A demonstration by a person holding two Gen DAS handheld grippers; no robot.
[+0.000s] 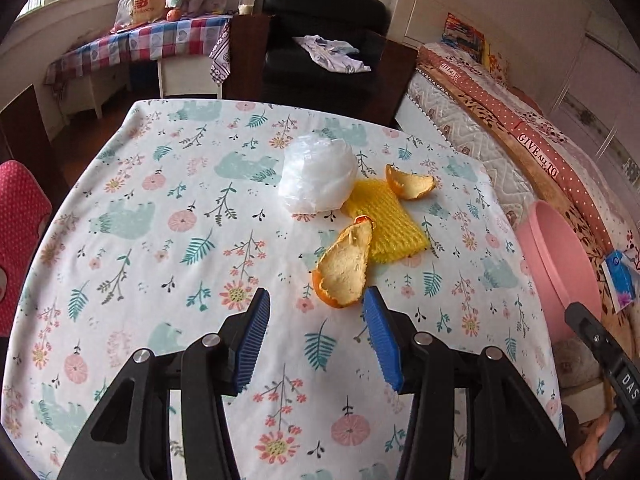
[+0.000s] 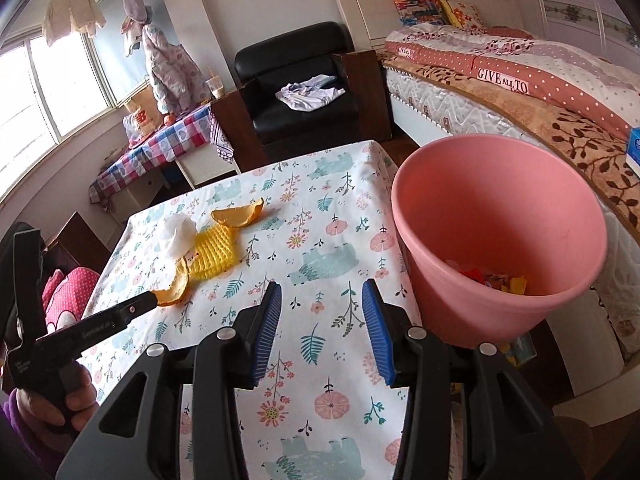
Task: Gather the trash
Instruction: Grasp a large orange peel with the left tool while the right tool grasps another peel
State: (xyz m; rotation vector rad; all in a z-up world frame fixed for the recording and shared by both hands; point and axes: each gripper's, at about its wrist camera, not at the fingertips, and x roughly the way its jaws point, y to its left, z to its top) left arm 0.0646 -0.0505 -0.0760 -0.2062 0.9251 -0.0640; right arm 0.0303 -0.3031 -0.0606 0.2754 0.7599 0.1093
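On the floral tablecloth (image 1: pixel 180 184) lie a large orange peel (image 1: pixel 346 268), a yellow foam net (image 1: pixel 386 222), a crumpled white plastic bag (image 1: pixel 318 176) and a smaller orange peel (image 1: pixel 410 182). My left gripper (image 1: pixel 316 300) is open and empty, its blue pads just short of the large peel. My right gripper (image 2: pixel 322 294) is open and empty over the table's right part, next to the pink bin (image 2: pixel 500 240), which holds colourful scraps. The right wrist view also shows the large peel (image 2: pixel 176 286), the net (image 2: pixel 214 250), the bag (image 2: pixel 178 232) and the left gripper's body (image 2: pixel 100 326).
The pink bin (image 1: pixel 556 256) stands off the table's right edge, beside a bed (image 1: pixel 520 140). A black armchair (image 1: pixel 320 40) with clothes sits beyond the table's far edge. A red dotted cushion (image 1: pixel 20 236) is at the left. A checked side table (image 1: pixel 136 44) stands by the window.
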